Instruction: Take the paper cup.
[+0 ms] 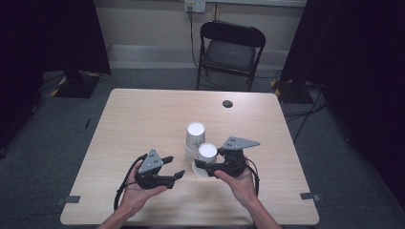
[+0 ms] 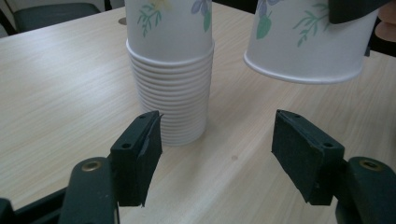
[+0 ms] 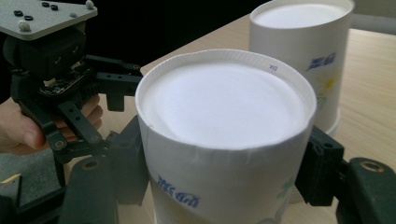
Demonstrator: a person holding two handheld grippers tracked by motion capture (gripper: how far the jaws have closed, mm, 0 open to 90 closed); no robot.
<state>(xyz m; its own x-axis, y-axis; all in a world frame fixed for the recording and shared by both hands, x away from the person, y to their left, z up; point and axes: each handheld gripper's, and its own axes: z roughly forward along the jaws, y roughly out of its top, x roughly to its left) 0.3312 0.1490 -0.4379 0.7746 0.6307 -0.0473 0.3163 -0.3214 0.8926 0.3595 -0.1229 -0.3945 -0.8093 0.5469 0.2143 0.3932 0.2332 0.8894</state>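
Note:
A stack of upturned white paper cups [image 1: 195,136] with flower prints stands near the middle of the wooden table [image 1: 143,114]. Just right of it my right gripper [image 1: 206,163] is shut on a single upturned cup [image 1: 207,151]. In the left gripper view that cup [image 2: 303,42] hangs tilted a little above the table, beside the stack [image 2: 170,93]. In the right gripper view the held cup [image 3: 224,140] sits between the jaws, with the stack [image 3: 303,46] behind it. My left gripper [image 1: 174,166] is open with nothing between its fingers, and its jaws point at the stack's base [image 2: 217,154].
A black folding chair [image 1: 231,47] stands beyond the table's far edge. A dark round hole [image 1: 228,103] sits in the tabletop at the back right. Cables lie on the floor to the right, and dark curtains hang on both sides.

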